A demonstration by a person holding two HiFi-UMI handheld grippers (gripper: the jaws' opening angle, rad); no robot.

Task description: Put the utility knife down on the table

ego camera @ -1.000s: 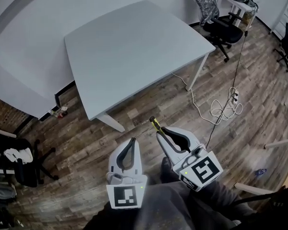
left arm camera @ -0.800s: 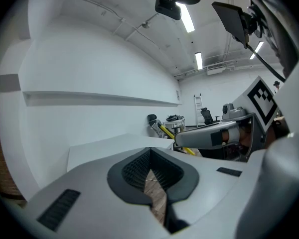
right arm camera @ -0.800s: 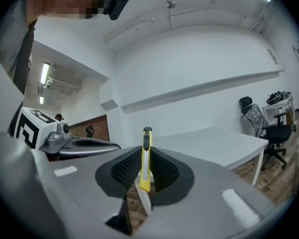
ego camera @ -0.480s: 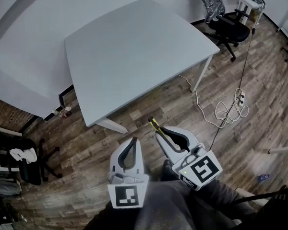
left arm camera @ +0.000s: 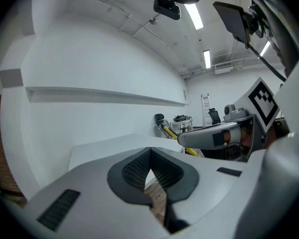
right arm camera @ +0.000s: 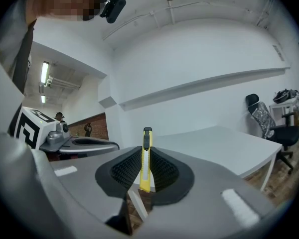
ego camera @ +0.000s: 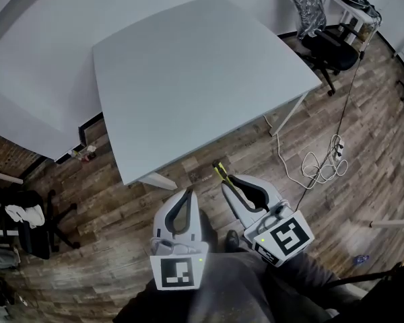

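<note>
Clamped narrow on the yellow utility knife (right arm camera: 146,156), the right gripper (ego camera: 224,182); pinched across the flat sides at mid-body, black-tipped end poking out past the fingertips, lower end down in the throat. Looks like a carrying hold: firm, long axis in line with the jaws, pointing forward and away from the person's body. Held ahead of the person's legs (ego camera: 236,291), above wooden floor (ego camera: 121,204), not yet over the table (ego camera: 188,79); tabletop ahead of the jaws, beyond their tips. Calls for a reach forward before any setting down, judging by that gap. Just left of these jaws, the left gripper (ego camera: 184,200): pressed together at the tips, nothing between, seemingly idle. No brand or print legible on the knife. Only black-and-white square markers (ego camera: 176,274) on both grippers; no readable words anywhere.
</note>
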